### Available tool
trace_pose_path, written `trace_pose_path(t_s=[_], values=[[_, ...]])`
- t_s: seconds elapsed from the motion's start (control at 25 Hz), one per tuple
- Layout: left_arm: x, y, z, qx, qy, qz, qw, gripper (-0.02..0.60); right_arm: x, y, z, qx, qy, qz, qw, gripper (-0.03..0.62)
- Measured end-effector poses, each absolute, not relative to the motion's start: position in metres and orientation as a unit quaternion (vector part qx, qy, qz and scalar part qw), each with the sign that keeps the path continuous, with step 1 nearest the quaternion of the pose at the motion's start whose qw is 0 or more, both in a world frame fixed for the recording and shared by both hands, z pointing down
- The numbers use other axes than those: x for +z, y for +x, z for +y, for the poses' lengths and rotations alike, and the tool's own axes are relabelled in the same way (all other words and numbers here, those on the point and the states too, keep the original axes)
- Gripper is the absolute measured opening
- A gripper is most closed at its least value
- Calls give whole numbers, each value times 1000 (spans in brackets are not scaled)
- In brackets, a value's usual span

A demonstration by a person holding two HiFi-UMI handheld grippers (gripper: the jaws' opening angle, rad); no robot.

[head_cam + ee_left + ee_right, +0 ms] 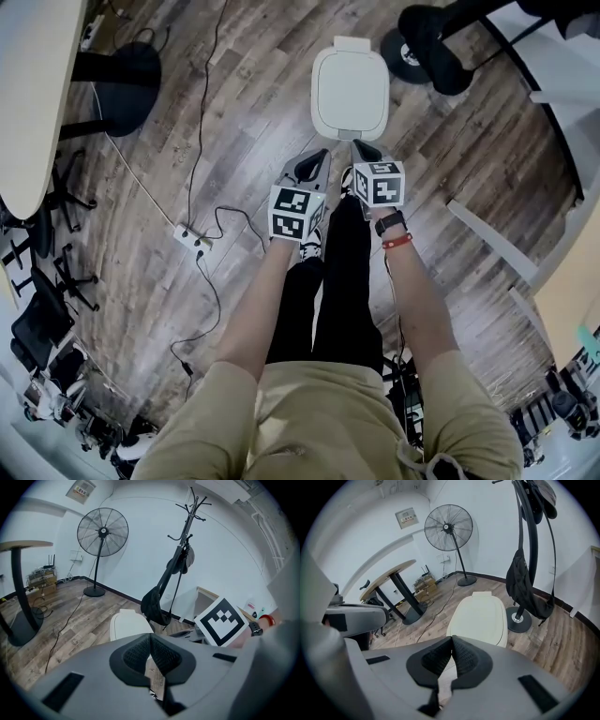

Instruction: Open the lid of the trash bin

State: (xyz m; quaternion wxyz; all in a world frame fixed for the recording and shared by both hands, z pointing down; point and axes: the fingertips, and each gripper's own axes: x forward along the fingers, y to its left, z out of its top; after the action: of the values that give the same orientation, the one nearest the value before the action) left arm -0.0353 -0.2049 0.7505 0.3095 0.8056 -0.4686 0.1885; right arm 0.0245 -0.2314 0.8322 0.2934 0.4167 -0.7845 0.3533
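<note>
Wood-plank floor (234,112): carries everything; the person stands on it and looks steeply down.
Coat stand (529,550): upright just to the right of the bin, with a black bag (525,590) hanging from it.
White trash bin (350,92): on the floor just ahead of the person's feet, near both grippers and touched by neither.
Lid (480,613): down and flat across the bin's top. A raised tab at the far end is likely the hinge side.
Left gripper (314,161): hovers just short of the bin's near edge, jaws pressed together on nothing.
Right gripper (364,150): alongside the left, likewise clenched and empty.
Step in hand: the approach; opening the lid has not begun.
Next move: probably lower one gripper to the lid's near lip and part the jaws enough to pinch or hook it. Then swing the lid up and away toward the far end.
</note>
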Motion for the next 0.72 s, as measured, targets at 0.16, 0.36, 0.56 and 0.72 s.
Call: trace_pose_path(t_s=[0.16, 0.36, 0.56, 0.72], values=[[758, -35, -205, 189, 804, -468, 314, 23, 841, 25, -235, 357, 413, -783, 299, 14], [765, -35, -211, 187, 803, -470, 316, 23, 850, 25, -243, 357, 409, -782, 306, 14], [773, -38, -220, 184, 801, -475, 315, 23, 860, 26, -250, 358, 405, -782, 310, 14], [780, -36, -222, 182, 798, -477, 321, 23, 869, 27, -251, 361, 403, -781, 311, 15]])
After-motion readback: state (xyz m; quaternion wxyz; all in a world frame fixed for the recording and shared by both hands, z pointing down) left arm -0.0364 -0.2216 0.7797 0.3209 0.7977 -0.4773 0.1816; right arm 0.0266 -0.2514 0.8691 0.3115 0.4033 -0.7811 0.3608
